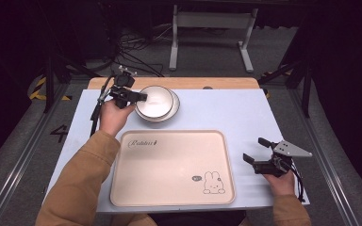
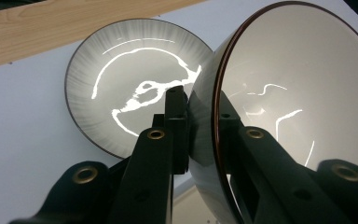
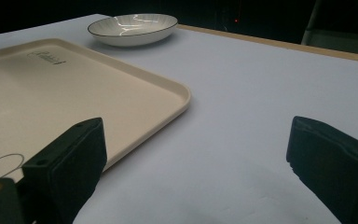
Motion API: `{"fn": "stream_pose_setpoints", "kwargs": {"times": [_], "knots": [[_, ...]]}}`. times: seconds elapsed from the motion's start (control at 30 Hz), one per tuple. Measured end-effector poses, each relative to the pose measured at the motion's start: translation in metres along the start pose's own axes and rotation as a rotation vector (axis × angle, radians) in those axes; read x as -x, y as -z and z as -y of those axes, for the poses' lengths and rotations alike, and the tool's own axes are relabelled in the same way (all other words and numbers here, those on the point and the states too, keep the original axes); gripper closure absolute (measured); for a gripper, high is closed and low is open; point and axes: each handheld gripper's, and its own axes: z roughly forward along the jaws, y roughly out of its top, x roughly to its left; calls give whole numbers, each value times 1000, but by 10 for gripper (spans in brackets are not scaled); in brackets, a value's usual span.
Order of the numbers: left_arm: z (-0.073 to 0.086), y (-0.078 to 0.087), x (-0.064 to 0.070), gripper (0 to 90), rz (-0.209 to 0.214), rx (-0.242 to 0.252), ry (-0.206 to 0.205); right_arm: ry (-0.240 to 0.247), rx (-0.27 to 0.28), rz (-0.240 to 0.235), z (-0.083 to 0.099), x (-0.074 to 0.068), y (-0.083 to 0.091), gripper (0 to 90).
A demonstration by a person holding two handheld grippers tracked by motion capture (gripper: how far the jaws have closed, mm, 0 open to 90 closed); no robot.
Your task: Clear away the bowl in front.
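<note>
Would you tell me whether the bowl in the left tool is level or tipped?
Tipped: the bowl stands on edge, rim pinched by the left tool.

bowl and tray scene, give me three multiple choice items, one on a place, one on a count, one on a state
1. Where does the cream tray lie?
A. on the near middle of the table, between the two hands
B. on the wooden strip at the far edge
C. under the plate

2. How many dishes are on the scene, counting bowl and plate?
A. one
B. two
C. four

3. How do the jaws of the left gripper stand?
A. wide open over the bare table
B. shut on the tray's corner
C. shut on the rim of the bowl

Answers:
1. A, the high view shows the tray lying between the forearms.
2. B, the left gripper view shows a white bowl beside a striped plate.
3. C, one jaw sits outside the bowl's wall and one inside, while the right gripper rests open.
</note>
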Motion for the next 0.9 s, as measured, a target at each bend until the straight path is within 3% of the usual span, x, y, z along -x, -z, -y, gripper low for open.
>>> {"fn": "stream_pose_setpoints", "kwargs": {"times": [0.23, 0.63, 0.9], "knots": [[8, 11, 13, 815, 17, -4, -67, -1, -2, -1, 0, 0, 0, 55], [17, 28, 29, 815, 43, -26, -145, -1, -4, -2, 0, 0, 0, 55], [23, 30, 36, 815, 73, -54, -193, -2, -5, -4, 0, 0, -1, 55]]}}
